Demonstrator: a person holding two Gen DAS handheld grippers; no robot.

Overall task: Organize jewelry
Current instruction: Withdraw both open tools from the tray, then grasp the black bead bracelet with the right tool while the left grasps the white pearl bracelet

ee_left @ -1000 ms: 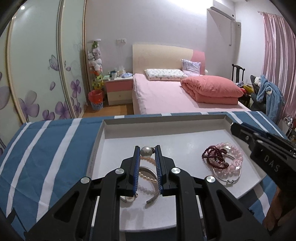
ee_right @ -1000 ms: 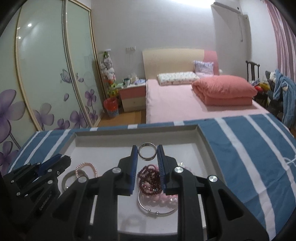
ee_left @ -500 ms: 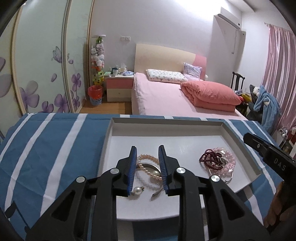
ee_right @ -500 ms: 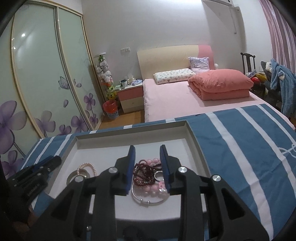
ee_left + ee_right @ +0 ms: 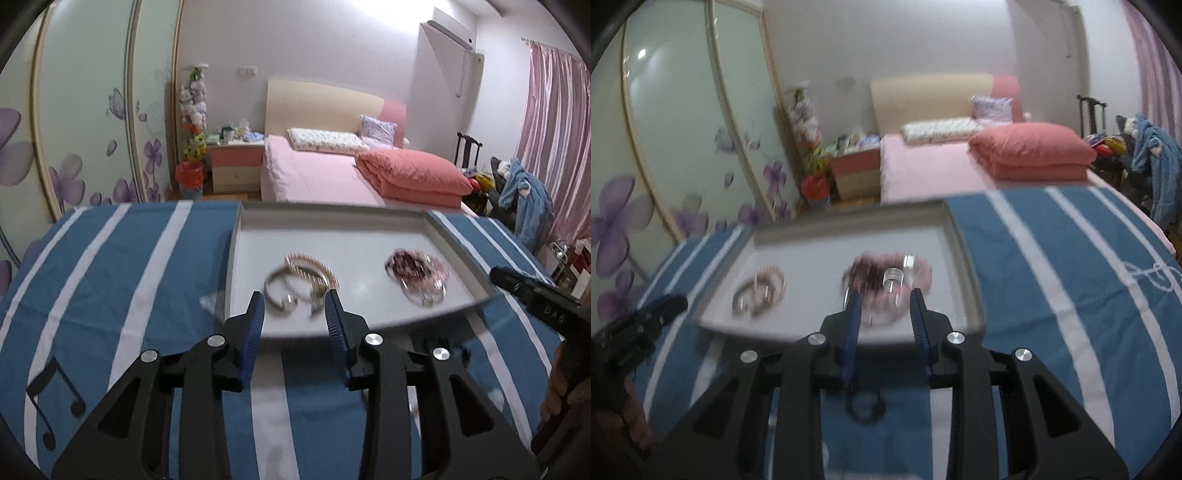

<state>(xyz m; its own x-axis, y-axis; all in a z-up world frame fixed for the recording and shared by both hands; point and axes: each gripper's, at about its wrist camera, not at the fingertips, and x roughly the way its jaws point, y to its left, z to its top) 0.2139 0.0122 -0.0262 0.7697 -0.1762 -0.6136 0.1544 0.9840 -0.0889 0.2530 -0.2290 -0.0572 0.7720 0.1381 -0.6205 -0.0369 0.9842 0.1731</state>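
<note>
A white tray (image 5: 369,236) lies on a blue-and-white striped cloth. In it, a pearl bracelet and silver bangle (image 5: 299,280) lie at the left, and a pile of dark red and pink bead bracelets (image 5: 417,269) at the right. My left gripper (image 5: 295,306) is open and empty, above the tray's near edge in front of the pearl pile. My right gripper (image 5: 884,302) is open and empty, above the near edge in front of the bead pile (image 5: 886,275). The tray (image 5: 820,314) and pearl pile (image 5: 759,291) also show, blurred, in the right wrist view.
The striped cloth (image 5: 110,280) covers the table around the tray. The right gripper (image 5: 546,306) shows at the right edge of the left view, the left gripper (image 5: 639,325) at the left of the right view. A pink bed (image 5: 332,173) stands behind.
Both grippers have opened wider and pulled back and up from the tray. The pearl piece and the silver ring they held a second ago now lie in the tray.
</note>
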